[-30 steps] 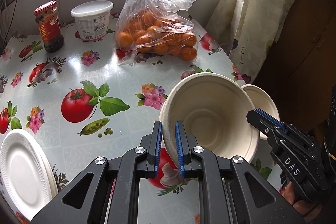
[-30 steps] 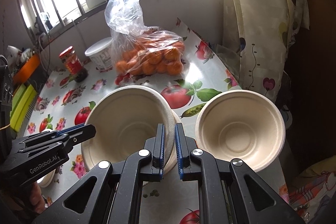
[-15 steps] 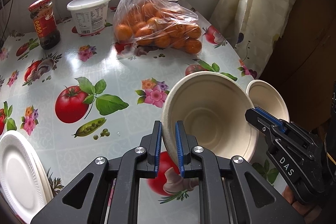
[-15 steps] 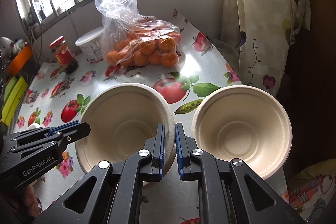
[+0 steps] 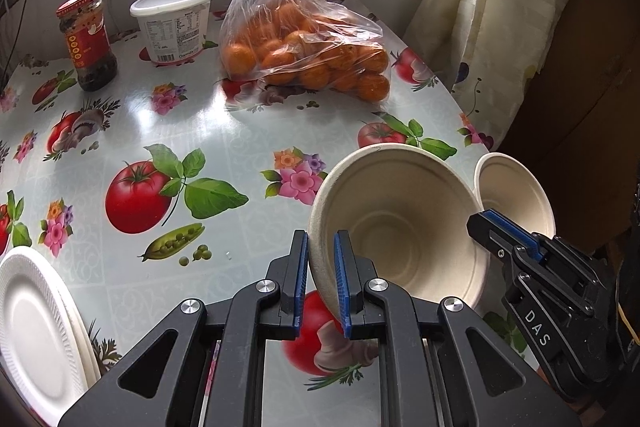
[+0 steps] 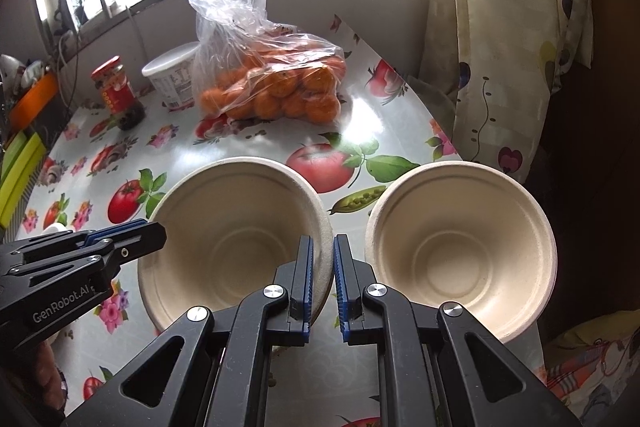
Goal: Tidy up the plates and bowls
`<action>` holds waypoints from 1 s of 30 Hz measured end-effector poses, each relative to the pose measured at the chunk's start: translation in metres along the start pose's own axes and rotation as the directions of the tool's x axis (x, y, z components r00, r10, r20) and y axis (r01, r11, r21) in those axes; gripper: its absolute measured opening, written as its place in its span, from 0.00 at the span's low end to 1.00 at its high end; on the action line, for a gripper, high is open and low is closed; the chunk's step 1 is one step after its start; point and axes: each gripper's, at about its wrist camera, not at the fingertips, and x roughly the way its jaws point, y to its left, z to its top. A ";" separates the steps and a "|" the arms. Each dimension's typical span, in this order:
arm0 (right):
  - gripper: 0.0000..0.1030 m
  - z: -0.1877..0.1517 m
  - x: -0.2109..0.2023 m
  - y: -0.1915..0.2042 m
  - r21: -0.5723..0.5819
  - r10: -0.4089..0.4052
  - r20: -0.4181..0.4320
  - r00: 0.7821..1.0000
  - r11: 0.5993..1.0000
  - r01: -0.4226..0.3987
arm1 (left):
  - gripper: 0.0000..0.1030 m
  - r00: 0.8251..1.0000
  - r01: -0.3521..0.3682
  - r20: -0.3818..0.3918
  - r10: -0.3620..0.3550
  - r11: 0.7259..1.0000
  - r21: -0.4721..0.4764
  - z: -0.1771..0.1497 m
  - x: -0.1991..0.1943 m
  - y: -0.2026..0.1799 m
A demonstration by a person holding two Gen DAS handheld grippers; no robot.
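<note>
both grippers are clamping one beige bowl, left gripper and right gripper on opposite rims. next it is needing nesting into the second bowl at 3 o'clock

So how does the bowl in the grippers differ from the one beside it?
The left bowl is clamped at its rim by both the left gripper and the right gripper, on opposite sides; the right bowl is in neither. The left bowl is further in over the table; the right bowl is at its edge, by the curtain. Both are empty, beige and the same shape.
</note>
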 end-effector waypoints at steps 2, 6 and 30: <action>0.11 0.000 0.000 -0.001 0.001 0.002 0.000 1.000 1.000 -0.002 | 0.13 1.000 -0.001 -0.001 0.001 1.000 -0.001 0.000 0.000 0.000; 0.13 -0.001 0.000 0.000 0.002 0.003 0.001 1.000 1.000 -0.003 | 0.13 1.000 0.001 -0.001 -0.001 1.000 -0.002 0.000 0.001 0.001; 0.35 -0.012 -0.021 -0.008 0.081 0.058 0.040 0.997 0.995 -0.062 | 0.24 0.999 0.039 0.007 -0.039 0.999 -0.015 -0.005 0.002 0.005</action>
